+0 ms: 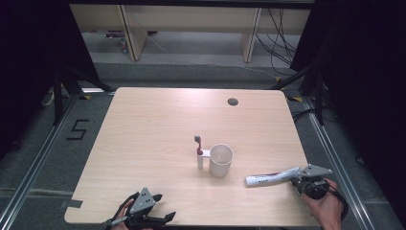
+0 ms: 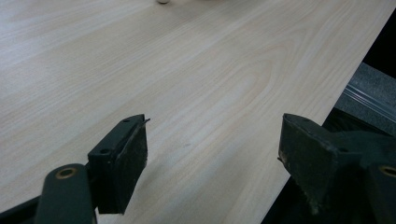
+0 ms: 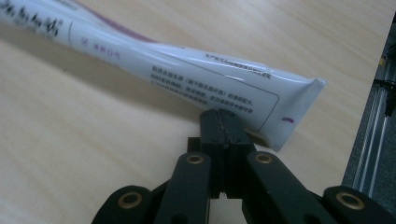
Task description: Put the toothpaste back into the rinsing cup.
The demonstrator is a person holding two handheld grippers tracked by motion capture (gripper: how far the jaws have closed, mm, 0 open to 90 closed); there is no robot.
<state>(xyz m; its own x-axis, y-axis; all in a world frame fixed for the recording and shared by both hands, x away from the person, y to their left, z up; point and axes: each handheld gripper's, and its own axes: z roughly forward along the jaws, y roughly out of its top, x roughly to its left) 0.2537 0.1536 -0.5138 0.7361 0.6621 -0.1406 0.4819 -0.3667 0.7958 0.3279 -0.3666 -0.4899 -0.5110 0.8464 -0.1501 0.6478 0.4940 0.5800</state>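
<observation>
A white toothpaste tube (image 1: 270, 178) lies on the wooden table (image 1: 158, 124), right of the front centre. Its flat crimped end (image 3: 299, 107) points at my right gripper (image 1: 293, 178). That gripper (image 3: 223, 116) is shut, jaws pressed together, with its tips against the tube's lower edge (image 3: 187, 70) and nothing between them. A white cup (image 1: 220, 160) stands mid-table, and beside it a small white holder (image 1: 200, 161) carries a red toothbrush (image 1: 198, 143). My left gripper (image 1: 165, 207) rests at the front edge. Its jaws (image 2: 215, 154) stand wide apart over bare wood.
A round cable hole (image 1: 233, 101) sits near the table's far edge. The right table edge (image 3: 369, 93) runs close beside my right gripper, with a metal rail (image 1: 335, 163) below it. Wooden furniture and cables stand beyond the far edge.
</observation>
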